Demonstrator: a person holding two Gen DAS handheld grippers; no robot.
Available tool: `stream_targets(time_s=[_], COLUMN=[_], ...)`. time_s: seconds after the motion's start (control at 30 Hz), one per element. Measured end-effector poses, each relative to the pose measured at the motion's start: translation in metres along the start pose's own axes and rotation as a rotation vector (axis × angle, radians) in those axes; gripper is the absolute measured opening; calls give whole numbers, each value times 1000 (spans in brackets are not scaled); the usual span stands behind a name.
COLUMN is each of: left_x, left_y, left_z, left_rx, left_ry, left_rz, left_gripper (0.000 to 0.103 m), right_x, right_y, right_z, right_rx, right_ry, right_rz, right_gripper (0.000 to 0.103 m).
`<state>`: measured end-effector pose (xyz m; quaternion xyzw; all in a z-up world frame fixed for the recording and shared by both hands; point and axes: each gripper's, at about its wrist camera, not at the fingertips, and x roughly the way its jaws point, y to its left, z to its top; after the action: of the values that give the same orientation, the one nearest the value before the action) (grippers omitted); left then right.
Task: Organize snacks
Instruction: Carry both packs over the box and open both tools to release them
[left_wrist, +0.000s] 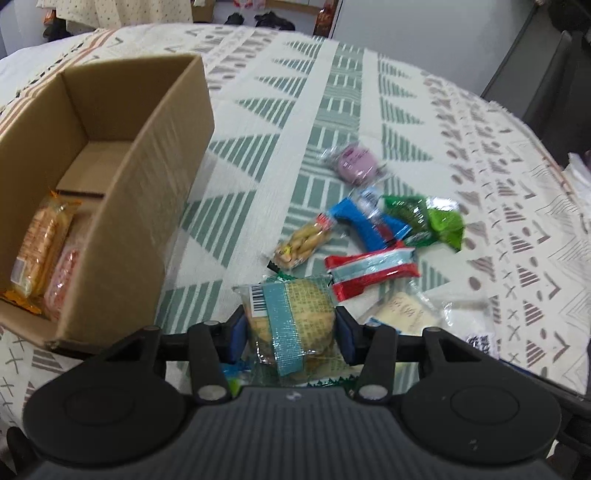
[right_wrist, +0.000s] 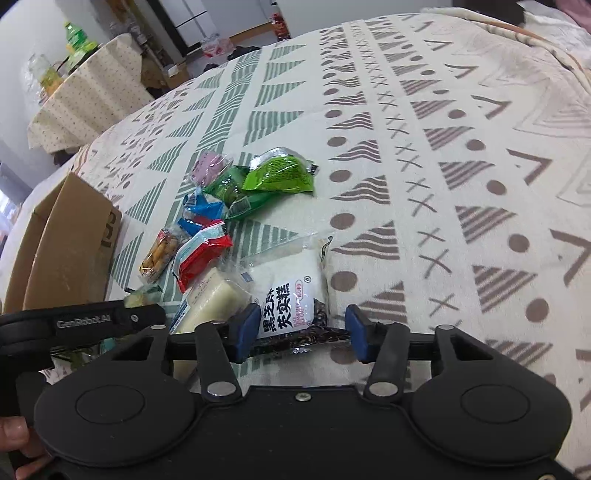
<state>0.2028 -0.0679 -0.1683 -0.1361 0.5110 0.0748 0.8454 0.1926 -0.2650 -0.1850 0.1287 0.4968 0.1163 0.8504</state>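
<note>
The left gripper (left_wrist: 291, 332) has its blue pads pressed on both sides of a clear biscuit packet with a teal band (left_wrist: 291, 317), so it is gripping it, near the counter's (left_wrist: 332, 110) near edge and just beside the cardboard box (left_wrist: 147, 184). The slick film could slide out on the way over the box wall. The right gripper (right_wrist: 301, 328) is part-open around the end of a white black-sesame cake packet (right_wrist: 291, 288); only its left pad seems to touch (a lopsided close may just push the packet aside). By my count the box holds two packets, an orange one (left_wrist: 40, 240) and a pink one (left_wrist: 62, 280), and about nine snacks remain outside, two of them green (right_wrist: 280, 173).
</note>
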Motion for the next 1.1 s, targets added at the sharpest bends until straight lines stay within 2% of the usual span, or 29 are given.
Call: stream_targets(time_s=[0.33,0.43,0.77,0.83,0.9,1.1], left_x=[-35,-46,-78,-84,-89,-97], left_y=[9,15,42,47,52,68], left_z=[5,8,16,18,20,25], left_rx=[14,12,-37,-46,-54,-88], left_ry=[-65,-89,-146,-162,-176,-194], left_rz=[-84,-110,-169,-176,-183,-203], left_gripper=[48,48,48,48,48,48], right_x=[-28,-39,-69,-75,-80,-87], right_y=[-1,4,35,42,50,72], right_z=[-3,-3,0,2,4,11], right_rx=[60,74,37,29,21,-22], right_ry=[-37,-48,-119,-132,-143,-168], right_rz=[-34,-22,-34,-29,-19,-17], right_gripper=[35,21,15,13,4,1])
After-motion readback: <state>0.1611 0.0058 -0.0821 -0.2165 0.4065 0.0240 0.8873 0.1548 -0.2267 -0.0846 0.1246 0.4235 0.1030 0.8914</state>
